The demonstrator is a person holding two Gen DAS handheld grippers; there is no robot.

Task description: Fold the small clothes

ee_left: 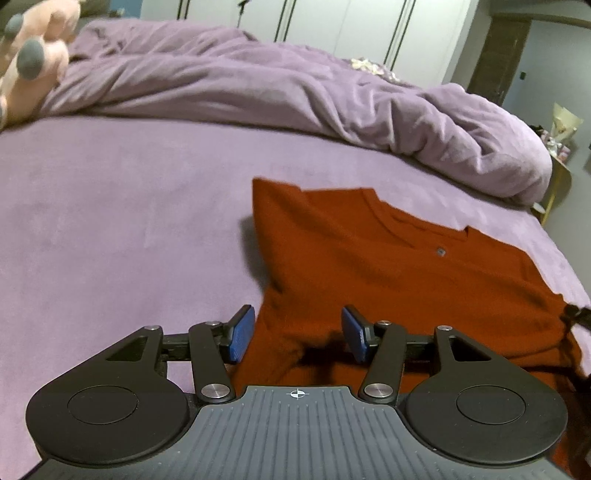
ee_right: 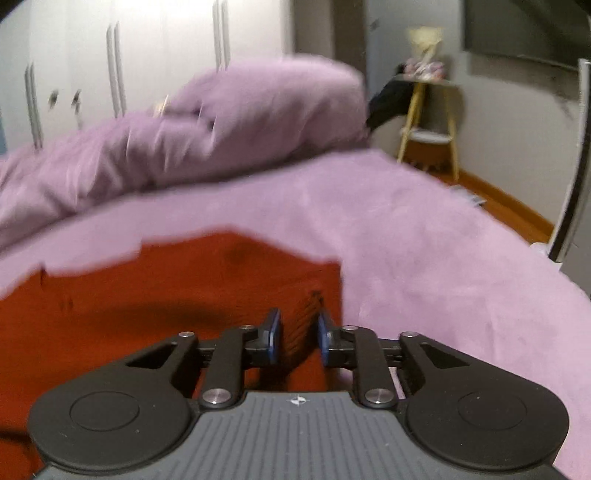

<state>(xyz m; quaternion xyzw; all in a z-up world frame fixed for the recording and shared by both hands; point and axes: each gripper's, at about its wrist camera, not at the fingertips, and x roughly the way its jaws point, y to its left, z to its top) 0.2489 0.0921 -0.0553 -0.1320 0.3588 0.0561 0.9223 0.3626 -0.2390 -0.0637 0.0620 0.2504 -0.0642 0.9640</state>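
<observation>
- Left wrist view: the left tongs (ee_left: 298,334) stand wide open with nothing between the 2 blue pads (ee_left: 242,334). They hover low over the near hem of the red shirt (ee_left: 388,266), the left pad just off the cloth's left edge and the right pad over it.
- The shirt lies flat on the purple bed (ee_left: 110,229), collar (ee_left: 402,218) away from the tongs, so its long axis runs roughly from the tongs toward the far right. One side already looks turned in, giving a straight left edge.
- A crumpled purple duvet (ee_left: 295,92) is heaped along the far side, a pink plush toy (ee_left: 33,55) sits at the top left, and white wardrobe doors (ee_left: 332,22) stand behind.
- Right wrist view, which is blurred: the right tongs (ee_right: 297,339) are narrowed to a small gap, and a raised ridge of the shirt (ee_right: 184,295) stands between the pads, seemingly pinched. This is near the shirt's right edge, with bare bed (ee_right: 443,258) to the right.
- A yellow-legged stool (ee_right: 428,136) stands beyond the bed by the wall.
- Judgement: the right tongs seem to have the cloth in hand, while the left must close on the near hem before both can carry the fold toward the collar.
</observation>
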